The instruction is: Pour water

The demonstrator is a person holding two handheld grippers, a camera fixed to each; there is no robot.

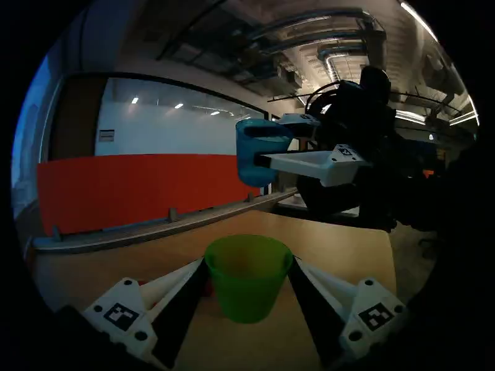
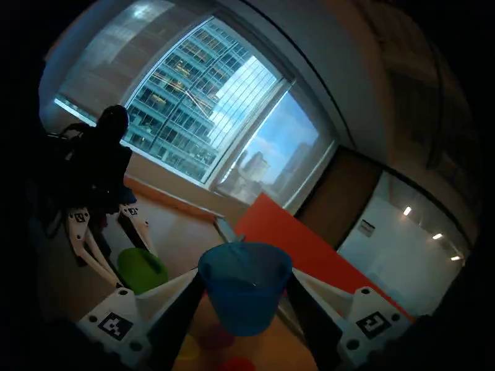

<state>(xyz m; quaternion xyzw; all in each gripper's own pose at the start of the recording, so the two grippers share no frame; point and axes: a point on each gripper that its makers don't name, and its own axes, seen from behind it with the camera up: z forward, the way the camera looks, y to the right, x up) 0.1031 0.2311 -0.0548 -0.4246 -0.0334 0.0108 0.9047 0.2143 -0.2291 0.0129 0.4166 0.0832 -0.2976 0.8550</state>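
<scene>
- In the left gripper view I see my left gripper (image 1: 247, 263) with a green cup (image 1: 249, 281) between its fingers, low over the wooden table (image 1: 337, 241). The fingers are spread to about the cup's width and sit against its two sides.
- Farther off and higher in this view, the right gripper (image 1: 263, 162) holds a blue cup (image 1: 257, 154) in the air with its mouth upward. A person's dark outline (image 1: 365, 117) is behind it.
- This view also gives me an orange wall panel (image 1: 124, 185) to the far left.
- In the right gripper view the right gripper (image 2: 244, 278) is closed to the blue cup's (image 2: 244, 294) width, one finger on each side.
- This view looks the other way, to a big window (image 2: 204, 117) with towers outside. The green cup (image 2: 143, 272) sits lower left in the left gripper (image 2: 133, 266).
- I cannot tell whether either cup holds water, as both insides are too dim.
- The person is only a silhouette in both views.
- Reddish and yellowish blobs (image 2: 213, 337) under the blue cup are blurred and cut off, and I cannot name them.
- My count is two cups, one green and one blue, and two grippers with two fingers each.
</scene>
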